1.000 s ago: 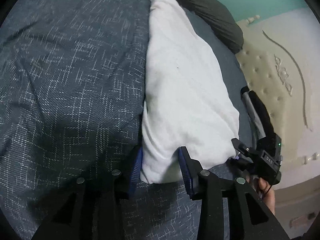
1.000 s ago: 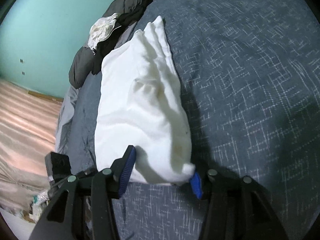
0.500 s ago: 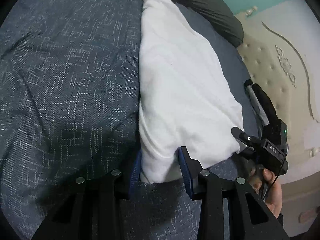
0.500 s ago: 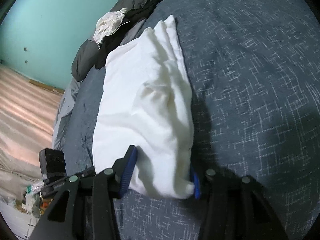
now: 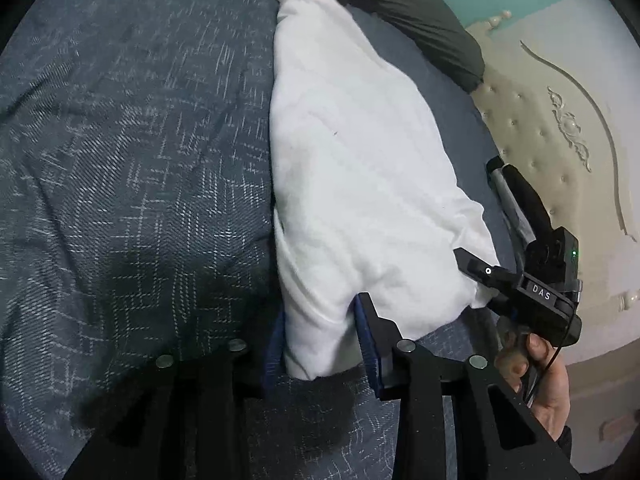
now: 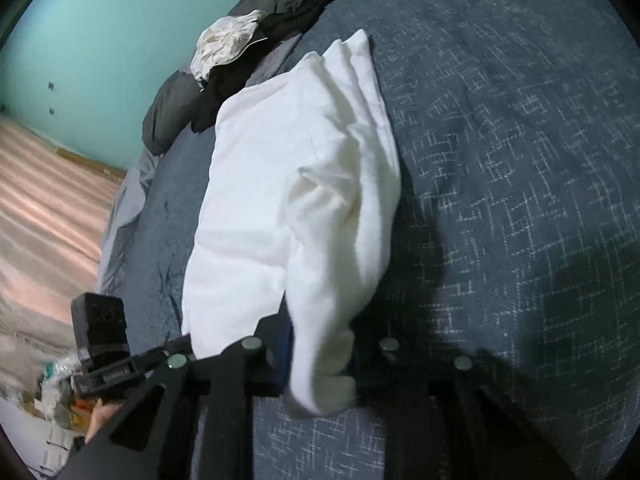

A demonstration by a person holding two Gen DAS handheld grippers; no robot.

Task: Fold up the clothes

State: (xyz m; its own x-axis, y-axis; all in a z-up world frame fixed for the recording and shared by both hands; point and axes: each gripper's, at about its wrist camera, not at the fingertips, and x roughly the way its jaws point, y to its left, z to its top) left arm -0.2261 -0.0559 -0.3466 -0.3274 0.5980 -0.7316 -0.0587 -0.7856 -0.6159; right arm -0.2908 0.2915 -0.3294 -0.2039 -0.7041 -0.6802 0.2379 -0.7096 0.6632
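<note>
- The left gripper (image 5: 320, 340) stands at a narrow gap, its blue pads on either side of the near corner of the white garment (image 5: 360, 184); the cloth bunches between them and both pads touch it, so that corner is pinched. The gap is narrowing a little further.
- The right gripper (image 6: 320, 348) has its jaws closing, with the garment's other near corner between them. That corner hangs as a rolled lump below the blue left-hand pad (image 6: 285, 344); the opposite pad is hidden behind the cloth, and the fabric looks squeezed into a narrow neck there, so the grip appears to be on.
- In the left wrist view the right gripper's black body, marked "DAS", sits at the garment's right-hand corner, with a person's hand (image 5: 540, 376) wrapped round its handle.
- In the right wrist view the left gripper's black body shows low at the left, just beside the garment's edge.
- The white garment lies as a long folded strip on the dark blue patterned bedspread (image 5: 120, 200), running away from both grippers, with looser folds piled along its right side in the right wrist view.
- Beyond its far end lies a dark grey bundle (image 5: 420, 16) with a crumpled pale cloth (image 6: 224, 44) on it.
- A cream tufted headboard (image 5: 552, 128) and a teal wall (image 6: 100, 32) edge the bed.
</note>
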